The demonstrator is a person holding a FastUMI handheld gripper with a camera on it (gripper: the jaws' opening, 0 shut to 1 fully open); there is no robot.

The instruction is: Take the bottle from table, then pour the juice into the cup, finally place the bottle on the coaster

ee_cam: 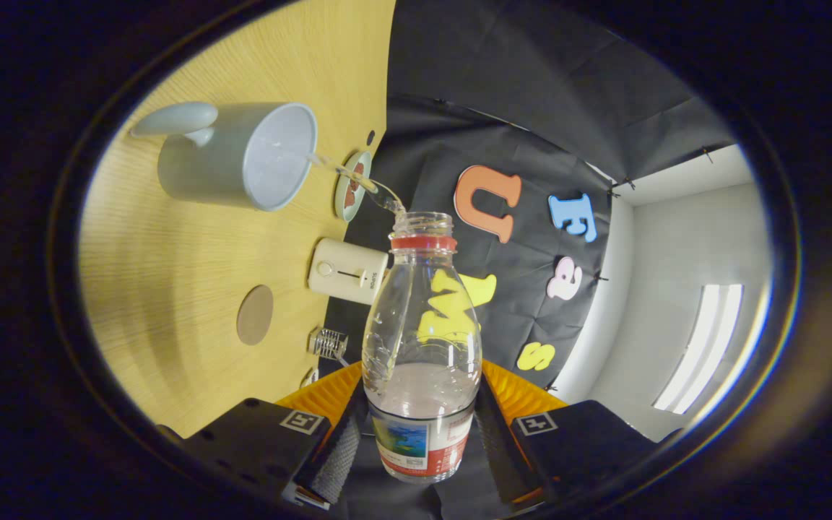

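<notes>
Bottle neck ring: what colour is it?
Red, seen clearly in the gripper view on the clear bottle the gripper holds, just below its open mouth.

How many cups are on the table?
1. The cup stands on the table, beyond the bottle held in the gripper, catching the poured stream. Others may be hidden.

A small round dish (352,185) with something red on it sits at the edge of the wooden table (170,253), right by the black cloth wall (531,94). Near the dish, along the same edge, is a little white box (347,271) with a round knob and a thin dark line on it, and past the box is a shiny wire thing (328,343). Far off, a long bright light (705,347) glows on a plain white wall (683,238).
</notes>
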